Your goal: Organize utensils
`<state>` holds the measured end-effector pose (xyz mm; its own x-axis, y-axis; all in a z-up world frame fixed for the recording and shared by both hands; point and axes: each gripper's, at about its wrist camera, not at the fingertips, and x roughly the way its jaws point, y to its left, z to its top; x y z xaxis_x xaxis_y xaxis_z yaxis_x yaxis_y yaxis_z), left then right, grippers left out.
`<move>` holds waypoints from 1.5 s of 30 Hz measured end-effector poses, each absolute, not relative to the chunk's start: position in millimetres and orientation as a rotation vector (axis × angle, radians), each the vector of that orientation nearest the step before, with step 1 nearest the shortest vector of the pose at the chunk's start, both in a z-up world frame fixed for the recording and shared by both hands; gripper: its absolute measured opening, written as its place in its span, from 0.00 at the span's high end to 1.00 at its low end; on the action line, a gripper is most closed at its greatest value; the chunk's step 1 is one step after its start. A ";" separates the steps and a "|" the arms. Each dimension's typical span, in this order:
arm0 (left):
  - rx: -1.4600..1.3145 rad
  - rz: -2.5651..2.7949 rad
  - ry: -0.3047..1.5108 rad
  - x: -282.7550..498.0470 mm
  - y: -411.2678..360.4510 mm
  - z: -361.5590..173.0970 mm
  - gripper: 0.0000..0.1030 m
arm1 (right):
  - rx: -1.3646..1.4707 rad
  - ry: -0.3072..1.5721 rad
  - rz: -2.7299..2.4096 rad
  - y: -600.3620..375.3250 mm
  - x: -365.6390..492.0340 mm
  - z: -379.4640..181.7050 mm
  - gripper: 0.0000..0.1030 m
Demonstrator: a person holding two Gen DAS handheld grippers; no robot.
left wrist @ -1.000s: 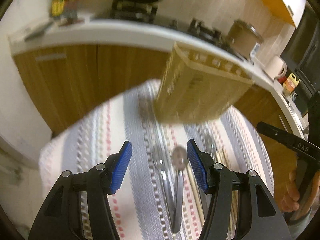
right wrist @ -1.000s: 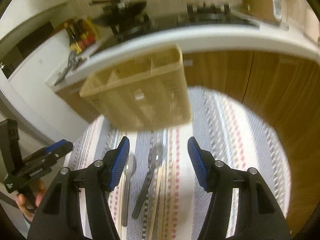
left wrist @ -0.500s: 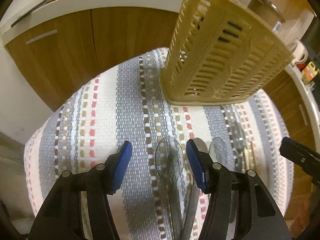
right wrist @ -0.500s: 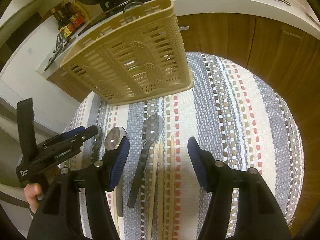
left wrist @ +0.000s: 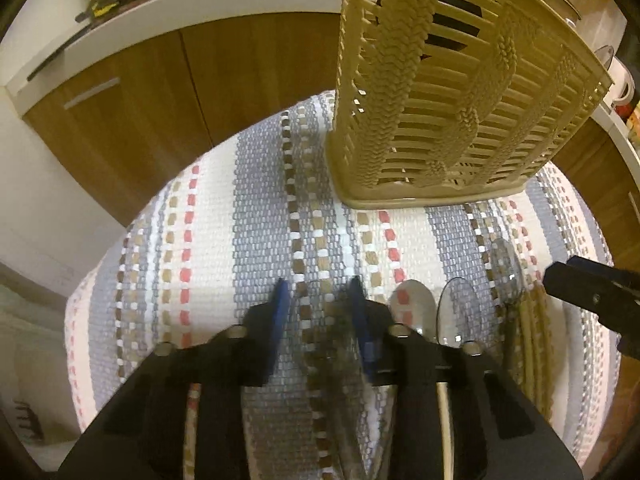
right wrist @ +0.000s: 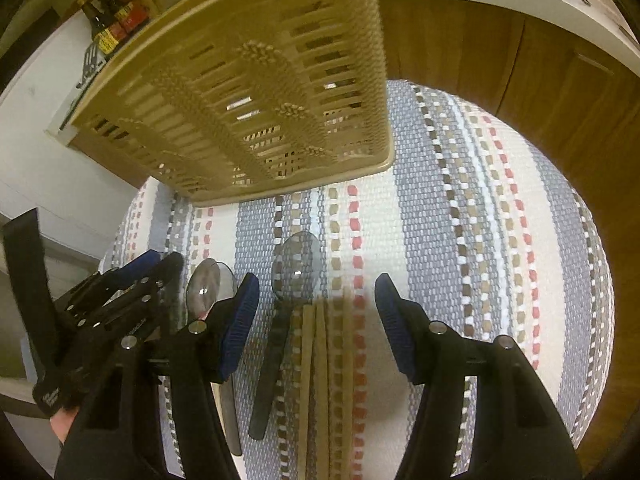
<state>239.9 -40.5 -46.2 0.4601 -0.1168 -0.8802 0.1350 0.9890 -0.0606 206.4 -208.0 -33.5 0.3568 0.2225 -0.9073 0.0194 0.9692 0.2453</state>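
A tan slotted utensil basket [left wrist: 444, 92] stands at the far side of a striped woven mat [left wrist: 248, 216]; it also shows in the right wrist view [right wrist: 256, 92]. My left gripper [left wrist: 320, 300] is low over the mat, its jaws narrowed around the blurred bowl of a spoon [left wrist: 340, 344]. Two more spoons [left wrist: 414, 304] lie just to its right, then another spoon [left wrist: 506, 268] and wooden chopsticks [left wrist: 532, 340]. My right gripper [right wrist: 316, 304] is open over the chopsticks [right wrist: 320, 380] and a dark-handled spoon [right wrist: 296, 260].
Wooden cabinet doors [left wrist: 168, 92] and a white countertop [left wrist: 168, 12] stand behind the mat. Bottles [right wrist: 112, 20] sit on the counter at the left. The mat's right half [right wrist: 500, 240] carries nothing.
My left gripper has dropped lower and its jaws have narrowed around a spoon. My right gripper has moved down and forward over the chopsticks, still open.
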 end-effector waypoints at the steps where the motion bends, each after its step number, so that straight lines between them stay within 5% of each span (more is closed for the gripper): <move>1: 0.016 -0.159 1.080 239.5 -40.0 -46.1 0.75 | 0.223 1.211 0.130 -205.7 209.4 -35.6 0.57; 3: 0.013 -0.171 1.077 239.7 -39.9 -45.9 0.75 | 0.216 1.232 0.128 -201.0 214.6 -40.6 0.63; 21: -0.005 -0.231 1.066 229.5 -0.9 -45.1 0.84 | -0.021 1.317 0.014 -124.6 236.1 -67.4 0.63; 28: 0.008 -0.242 1.063 227.0 1.7 -43.8 0.86 | -0.058 1.316 0.014 -98.1 240.0 -70.8 0.70; 34: 0.006 -0.289 1.056 229.7 1.2 -39.9 0.96 | -0.033 1.300 0.044 -116.4 233.4 -69.5 0.72; 45: -0.069 -0.397 1.056 229.2 19.1 -31.6 0.96 | 0.084 1.237 0.122 -154.2 210.2 -61.4 0.79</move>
<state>229.2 19.1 -31.6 0.4285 -0.3507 -0.8327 0.2852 0.9270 -0.2437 210.2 -154.2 -61.4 0.3226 0.1378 -0.9365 -0.0472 0.9905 0.1295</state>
